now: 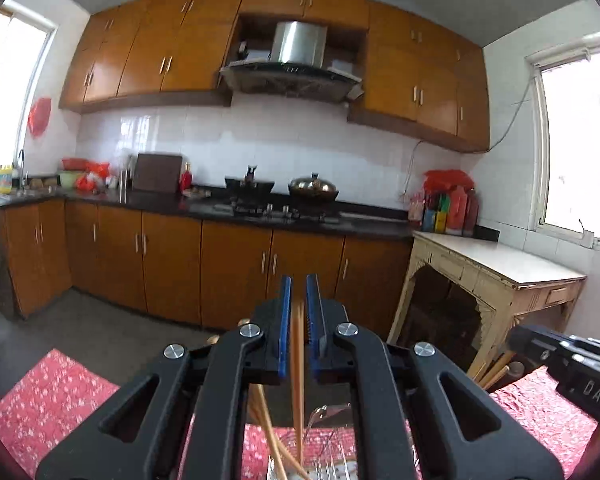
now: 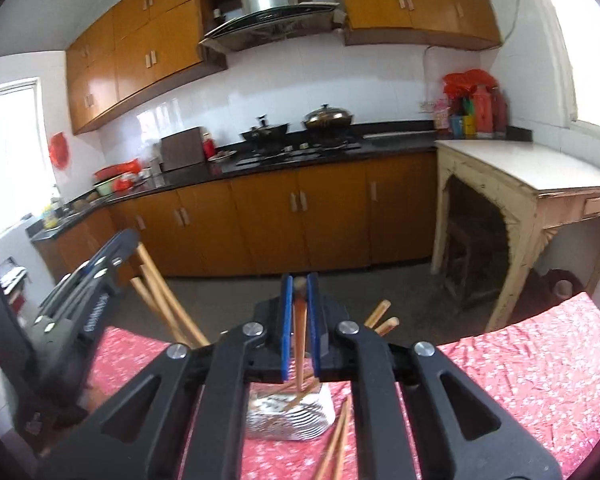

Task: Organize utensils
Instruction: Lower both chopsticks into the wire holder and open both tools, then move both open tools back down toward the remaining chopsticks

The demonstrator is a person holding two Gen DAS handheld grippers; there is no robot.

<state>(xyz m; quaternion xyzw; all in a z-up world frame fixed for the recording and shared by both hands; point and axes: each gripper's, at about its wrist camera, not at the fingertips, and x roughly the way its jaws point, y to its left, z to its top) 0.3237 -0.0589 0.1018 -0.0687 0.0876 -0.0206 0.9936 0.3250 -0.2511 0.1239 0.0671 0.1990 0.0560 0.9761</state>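
Observation:
My left gripper [image 1: 299, 280] is shut on a wooden chopstick [image 1: 298, 360] that hangs down toward a wire utensil holder [image 1: 332, 468] on the red floral tablecloth [image 1: 52, 392]. More chopsticks [image 1: 268, 420] lean in that holder. My right gripper [image 2: 299, 280] is shut on another wooden chopstick [image 2: 299, 340] above a metal wire holder [image 2: 292, 420] with chopsticks in it. The left gripper shows at the left of the right wrist view [image 2: 80, 296], beside several upright chopsticks [image 2: 160, 296]. The right gripper body shows in the left wrist view [image 1: 572, 368].
Loose chopsticks [image 2: 336, 444] lie on the cloth by the holder; two more [image 2: 382, 318] stick up behind my right gripper. Beyond the table are the kitchen floor, orange cabinets [image 1: 236, 272], a stove with pots [image 1: 284, 196] and a cream side table [image 1: 496, 268].

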